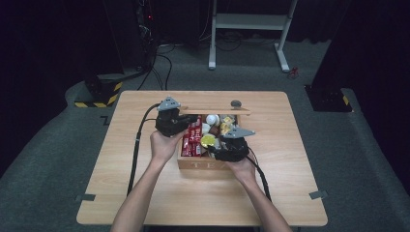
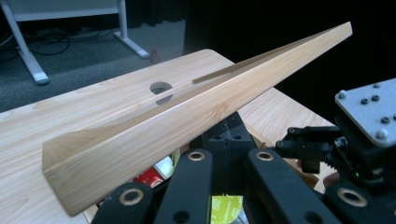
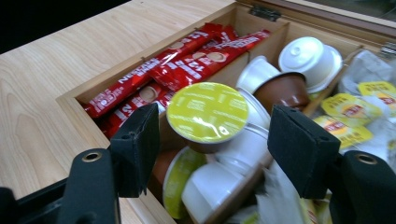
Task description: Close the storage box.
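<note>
Wooden tea box near the middle of the table, lid raised at the far side. Right gripper low over the near part of the box, jaws spread, nothing pinched between them. In the right gripper view, a coffee capsule with yellow-green foil top right between the two black pads, clear of both, gaps on either side; closer to the left pad than to the right. Capsule tilted, resting on a heap of white capsules in the middle compartment. Red stick sachets packed in the long compartment beyond the left pad; yellow-labelled packets in the compartment past the right pad. Brown capsule and white domed one farther back in the same row.

Left gripper at the far left corner of the box, beside the lid. In the left gripper view, lid edge slanting across above the jaws, tips hidden beneath it; by all signs pressed fully together, grip on the lid not discernible
</note>
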The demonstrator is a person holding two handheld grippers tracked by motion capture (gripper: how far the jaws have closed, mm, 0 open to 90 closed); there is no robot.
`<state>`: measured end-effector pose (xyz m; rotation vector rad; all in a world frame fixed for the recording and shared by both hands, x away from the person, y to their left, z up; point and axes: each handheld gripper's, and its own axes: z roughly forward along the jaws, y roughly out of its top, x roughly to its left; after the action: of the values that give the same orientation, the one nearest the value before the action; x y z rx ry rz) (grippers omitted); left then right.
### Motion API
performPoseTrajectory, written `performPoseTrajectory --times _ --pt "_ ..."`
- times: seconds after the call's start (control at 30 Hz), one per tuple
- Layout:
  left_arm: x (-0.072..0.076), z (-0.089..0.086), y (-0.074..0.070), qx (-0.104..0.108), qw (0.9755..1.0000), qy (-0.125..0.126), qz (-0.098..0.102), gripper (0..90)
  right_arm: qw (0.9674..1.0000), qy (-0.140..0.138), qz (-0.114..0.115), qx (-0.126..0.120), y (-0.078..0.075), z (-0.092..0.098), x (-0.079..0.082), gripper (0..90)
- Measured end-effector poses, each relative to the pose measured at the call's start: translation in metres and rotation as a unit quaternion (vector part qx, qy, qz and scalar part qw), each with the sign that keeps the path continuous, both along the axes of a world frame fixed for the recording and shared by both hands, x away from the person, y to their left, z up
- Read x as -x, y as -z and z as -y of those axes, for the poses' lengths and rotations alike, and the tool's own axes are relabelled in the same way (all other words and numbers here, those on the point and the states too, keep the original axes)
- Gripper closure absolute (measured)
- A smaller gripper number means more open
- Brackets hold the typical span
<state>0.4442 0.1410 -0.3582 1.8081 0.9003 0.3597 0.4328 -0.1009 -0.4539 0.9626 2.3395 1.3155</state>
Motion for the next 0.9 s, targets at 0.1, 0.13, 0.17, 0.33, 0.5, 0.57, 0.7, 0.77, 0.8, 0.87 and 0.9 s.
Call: performPoseTrajectory --times 0.1,0.13,0.17,0.33,0.5,0.57,0.7,0.77,0.8,0.87,0.9 --pt "-0.003 0.0 -0.001 0.002 1.0 0.001 0.001 90.0 1.0 -0.002 0.004 0.006 -0.004 -0.006 0.0 35.3" --pt "-0.003 0.0 -0.002 0.004 1.0 0.001 -0.001 90.0 0.9999 -0.002 0.006 0.009 -0.005 -0.009 -0.001 35.2" --pt "-0.004 0.0 -0.002 0.003 1.0 -0.001 -0.001 90.0 0.9999 -0.002 0.009 0.011 -0.005 -0.011 -0.001 35.3" --pt "-0.005 0.0 -0.004 0.004 1.0 -0.001 -0.007 90.0 0.9997 0.003 -0.003 0.023 0.0 -0.02 -0.006 32.9" --pt "-0.007 0.0 -0.006 0.003 0.9999 -0.002 -0.01 90.0 0.9995 0.012 -0.004 0.028 0.003 -0.025 -0.011 30.5" --pt "-0.007 0.001 -0.006 0.003 0.9999 -0.002 -0.01 90.0 0.9993 0.014 -0.008 0.035 0.004 -0.027 -0.013 30.3" --pt "-0.007 0.002 -0.005 0.004 0.9999 -0.002 -0.009 90.0 0.9989 0.019 -0.021 0.036 0.004 -0.031 -0.016 31.1" --pt "-0.007 0.002 -0.004 0.003 1.0 0.0 -0.008 90.0 0.9985 0.021 -0.025 0.043 0.005 -0.033 -0.017 31.2" --pt "-0.007 0.003 -0.004 0.002 1.0 0.001 -0.008 90.0 0.9981 0.023 -0.029 0.049 0.006 -0.034 -0.018 31.2" --pt "-0.007 0.003 -0.004 0.004 0.9999 0.002 -0.009 90.0 0.9977 0.029 -0.034 0.051 0.006 -0.035 -0.018 31.6" --pt "-0.007 0.003 -0.004 0.004 0.9999 0.003 -0.01 90.0 0.9974 0.031 -0.036 0.054 0.006 -0.035 -0.019 32.1"
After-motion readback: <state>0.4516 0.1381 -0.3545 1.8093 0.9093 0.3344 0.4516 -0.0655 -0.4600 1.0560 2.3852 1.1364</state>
